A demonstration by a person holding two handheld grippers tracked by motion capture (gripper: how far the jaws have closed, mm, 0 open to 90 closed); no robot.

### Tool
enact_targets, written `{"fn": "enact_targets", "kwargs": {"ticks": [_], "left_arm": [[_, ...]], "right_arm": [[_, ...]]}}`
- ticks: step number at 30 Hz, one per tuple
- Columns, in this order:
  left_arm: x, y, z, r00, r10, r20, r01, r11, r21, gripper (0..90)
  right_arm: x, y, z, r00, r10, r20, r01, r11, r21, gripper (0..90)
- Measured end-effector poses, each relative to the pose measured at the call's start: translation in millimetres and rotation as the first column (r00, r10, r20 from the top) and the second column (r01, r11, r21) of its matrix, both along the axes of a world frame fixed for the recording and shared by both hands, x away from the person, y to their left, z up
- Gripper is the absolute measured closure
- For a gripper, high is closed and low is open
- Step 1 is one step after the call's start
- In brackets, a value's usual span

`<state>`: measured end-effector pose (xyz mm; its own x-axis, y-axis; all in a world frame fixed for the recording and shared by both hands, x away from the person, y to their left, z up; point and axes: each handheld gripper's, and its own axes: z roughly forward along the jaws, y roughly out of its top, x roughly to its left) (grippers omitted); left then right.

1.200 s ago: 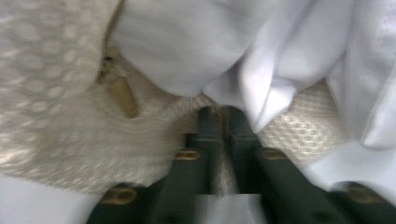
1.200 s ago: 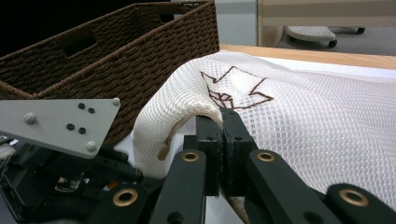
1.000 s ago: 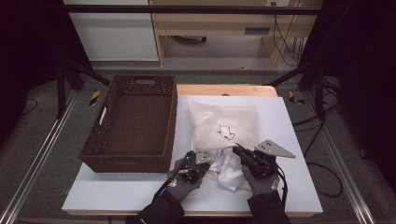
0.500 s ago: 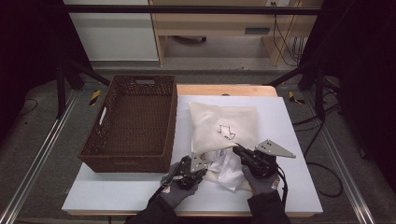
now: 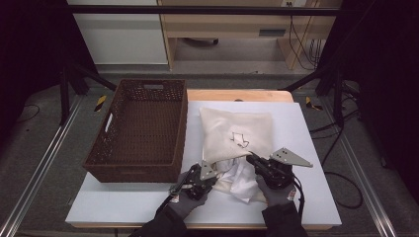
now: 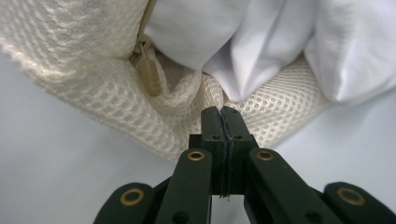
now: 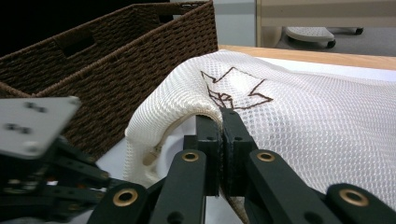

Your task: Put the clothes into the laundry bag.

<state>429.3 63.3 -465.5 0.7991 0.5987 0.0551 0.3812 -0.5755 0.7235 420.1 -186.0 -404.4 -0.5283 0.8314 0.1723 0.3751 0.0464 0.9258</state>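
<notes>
A cream mesh bag (image 5: 237, 131) with a dark arrow mark lies on the white table (image 5: 123, 202), its mouth toward me. White cloth (image 5: 239, 175) spills out of the mouth. My left gripper (image 5: 216, 174) is shut on the lower mesh edge of the mouth (image 6: 222, 112), beside the zipper pull (image 6: 148, 72). Its jaws have just been closing, with the mesh between them. White cloth (image 6: 261, 42) bulges just above them. My right gripper (image 5: 249, 157) is shut on the upper mesh edge (image 7: 221, 112) and holds it lifted off the table.
A dark wicker basket (image 5: 182, 128) stands to the left of the bag, close to the left gripper; its wall (image 7: 126, 60) rises behind the lifted mesh. Bare table lies in front of the basket and right of the bag. A wooden board (image 5: 237, 95) edges the far side.
The left gripper shifted a little at the bag's mouth. The right gripper and the bag kept still.
</notes>
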Motion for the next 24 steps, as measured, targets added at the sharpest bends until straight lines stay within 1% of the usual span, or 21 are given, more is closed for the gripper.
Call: {"fn": "enact_targets", "kwargs": {"ticks": [2,4,6,7,8,9,10,12,14,15,16,17,18,19,20,21,23,24], "left_arm": [[-7.4,4.1,-1.1,0.9998,-0.016,0.011,0.016,0.9998,0.013,88.5],[-13.5,7.1,-5.8,0.9995,-0.028,0.014,0.027,0.9989,0.039,87.9],[-15.0,9.1,-8.7,0.9996,-0.024,0.016,0.024,0.9990,0.037,86.4],[-14.7,8.7,-8.1,0.9998,-0.013,0.013,0.013,0.9997,0.022,85.4],[-13.9,7.4,-6.5,0.9998,-0.009,0.020,0.009,0.9998,0.017,83.0],[-12.9,5.9,-3.9,0.9997,-0.004,0.026,0.003,0.9999,0.011,78.3],[-11.7,4.4,-0.9,0.9995,0.000,0.030,0.000,1.0000,-0.003,74.5],[-8.8,0.3,3.2,0.9993,0.006,0.036,-0.005,0.9998,-0.020,70.3],[-4.8,-3.6,3.2,0.9998,0.007,0.019,-0.006,0.9994,-0.035,69.6],[-2.7,-5.2,1.7,0.9999,0.008,0.011,-0.008,0.9996,-0.029,70.7],[-0.5,-6.3,-0.7,1.0000,0.007,-0.006,-0.008,0.9997,-0.023,75.0],[0.9,-6.5,-2.9,0.9998,0.016,-0.016,-0.016,0.9999,-0.004,79.5],[1.5,-5.8,-4.5,0.9996,0.018,-0.023,-0.018,0.9998,0.009,85.8],[0.1,-4.3,-5.1,0.9995,0.021,-0.022,-0.021,0.9998,-0.002,87.5],[-2.6,-2.6,-3.7,0.9998,0.020,-0.010,-0.020,0.9998,0.001,88.2],[-6.5,-1.1,-1.3,0.9998,0.018,-0.002,-0.018,0.9998,-0.009,88.4],[-15.5,2.3,4.9,0.9998,0.000,0.019,0.000,0.9999,-0.015,88.4],[-19.8,3.8,7.3,0.9997,-0.010,0.021,0.010,0.9998,-0.016,88.3]], "right_arm": [[0.1,0.4,-0.3,1.0000,-0.001,-0.002,0.001,1.000,-0.001,88.1],[-0.3,1.3,-0.1,1.0000,-0.001,-0.003,0.001,1.000,-0.002,88.0],[-0.3,2.3,-0.2,1.0000,0.002,-0.002,-0.002,1.000,-0.004,88.1],[-0.1,3.0,-0.4,1.0000,0.002,-0.002,-0.002,1.000,-0.005,88.0],[-0.2,3.4,-0.6,1.0000,0.003,-0.002,-0.003,1.000,-0.007,88.0],[-0.1,3.8,-0.6,1.0000,0.004,-0.003,-0.004,1.000,-0.009,88.0],[-0.2,3.9,-0.5,1.0000,0.004,-0.002,-0.004,1.000,-0.009,88.0],[-0.3,3.5,-0.1,1.0000,0.001,0.000,-0.001,1.000,-0.006,88.0],[-0.3,2.6,0.0,1.0000,0.003,-0.001,-0.003,1.000,-0.005,88.0],[-0.3,2.7,-0.1,1.0000,0.004,-0.002,-0.004,1.000,-0.003,88.0],[-0.3,2.8,-0.1,1.0000,0.004,-0.001,-0.004,1.000,-0.005,88.0],[-0.4,3.3,-0.1,1.0000,0.003,0.000,-0.003,1.000,-0.005,88.1],[-0.5,3.6,-0.1,1.0000,0.004,0.000,-0.004,1.000,-0.006,88.1],[-0.5,3.7,-0.1,1.0000,0.004,0.000,-0.004,1.000,-0.007,88.0],[-0.5,3.6,-0.1,1.0000,0.004,-0.001,-0.004,1.000,-0.007,88.1],[-0.4,3.4,-0.2,1.0000,0.004,0.000,-0.004,1.000,-0.006,88.0],[-0.3,3.1,-0.4,1.0000,0.005,-0.002,-0.005,1.000,-0.004,88.0],[-0.4,3.3,-0.4,1.0000,0.005,-0.001,-0.005,1.000,-0.005,88.0]]}}
